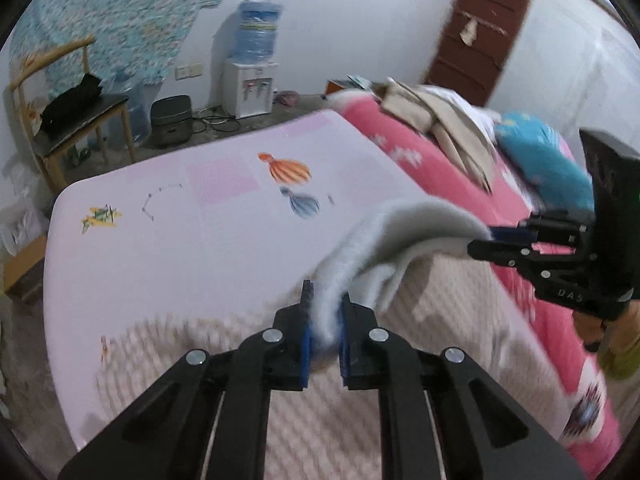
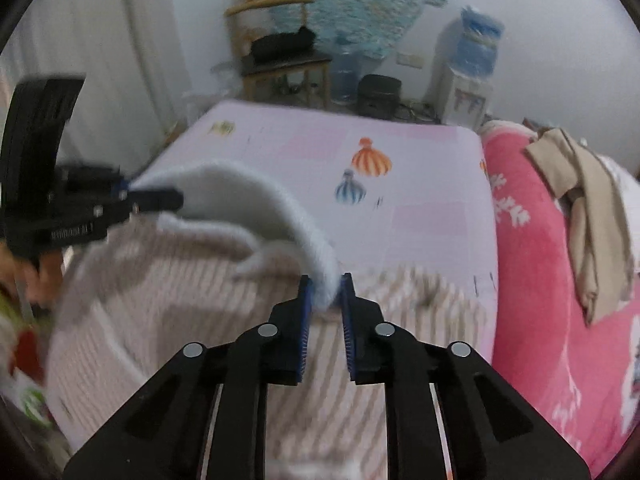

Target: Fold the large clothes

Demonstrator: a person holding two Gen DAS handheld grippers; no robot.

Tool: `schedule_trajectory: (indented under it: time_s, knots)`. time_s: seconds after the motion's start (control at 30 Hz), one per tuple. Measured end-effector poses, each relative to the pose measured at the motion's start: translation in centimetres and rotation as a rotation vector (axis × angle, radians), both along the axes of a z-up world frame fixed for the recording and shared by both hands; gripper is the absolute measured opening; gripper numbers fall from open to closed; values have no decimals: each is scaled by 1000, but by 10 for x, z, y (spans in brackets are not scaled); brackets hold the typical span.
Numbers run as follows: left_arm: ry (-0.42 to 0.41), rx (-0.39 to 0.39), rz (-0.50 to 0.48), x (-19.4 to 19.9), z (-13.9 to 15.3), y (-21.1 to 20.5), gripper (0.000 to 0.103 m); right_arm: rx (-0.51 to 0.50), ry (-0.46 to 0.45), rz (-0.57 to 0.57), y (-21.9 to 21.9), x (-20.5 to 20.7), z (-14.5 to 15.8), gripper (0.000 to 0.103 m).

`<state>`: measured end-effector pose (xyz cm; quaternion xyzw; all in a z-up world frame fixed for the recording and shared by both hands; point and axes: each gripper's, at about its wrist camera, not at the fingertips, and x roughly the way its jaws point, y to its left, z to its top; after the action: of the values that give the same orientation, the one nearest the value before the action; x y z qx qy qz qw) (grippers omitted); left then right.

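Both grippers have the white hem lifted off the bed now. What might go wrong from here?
1. The left gripper and right gripper pinch only the edge of the white hem; a hard pull might slip it free.
2. The hem sags between them, so the fold may land crooked on the sweater.
3. The beige clothes lie close by on the pink blanket; a wide swing could snag them.

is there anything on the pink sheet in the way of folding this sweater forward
Nothing visible. Both the left gripper and right gripper hold the sweater's white edge, and the pink sheet ahead looks bare.
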<state>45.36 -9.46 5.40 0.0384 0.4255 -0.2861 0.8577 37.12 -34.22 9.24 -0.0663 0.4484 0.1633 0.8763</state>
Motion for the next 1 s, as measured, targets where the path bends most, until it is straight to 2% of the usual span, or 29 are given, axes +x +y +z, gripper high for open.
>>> schedule_trajectory:
  time_s: [0.07,0.17,0.23,0.3,0.33,0.37,0.43,0.57,0.6,0.67,0.8,0.87,0.9,0.97,1.0]
  knots:
    - [9,15,-16,-19,-11,1,11,19,-22,16,-2,-23,4,26]
    - [10,21,-20,-36,-24,3,12,142,-106,27,-12,-41,35,33]
    - [13,16,-15,-40,-30,5,13,228,-136,8,-17,-34,53,35]
    - [13,16,-10,-41,-34,6,14,285,-88,-10,-13,-12,52,33]
    - [15,18,-10,-42,-36,7,14,313,-28,-16,-9,2,41,30]
    - [24,17,-8,-43,-38,9,14,318,13,-18,-4,10,32,23]
    - [40,5,-12,-48,-38,14,17,298,103,-17,10,21,4,17]
    - [61,-20,-41,-64,-37,35,25,233,315,6,29,26,-73,16]
    - [68,-29,-38,-66,-37,43,25,225,335,13,31,24,-84,16]
    - [84,-58,-20,-67,-35,56,25,214,301,44,31,20,-79,16]
    - [97,-219,32,-55,-21,79,25,198,225,72,36,19,-45,20]
    - [97,-276,60,-40,-15,77,25,192,176,82,44,21,-32,20]
    - [108,-275,80,-30,-16,71,25,183,166,80,48,26,-32,20]
    - [159,-226,104,-7,-26,53,25,159,169,56,58,40,-37,20]
    - [180,-159,122,8,-38,42,25,139,175,50,61,44,-43,20]
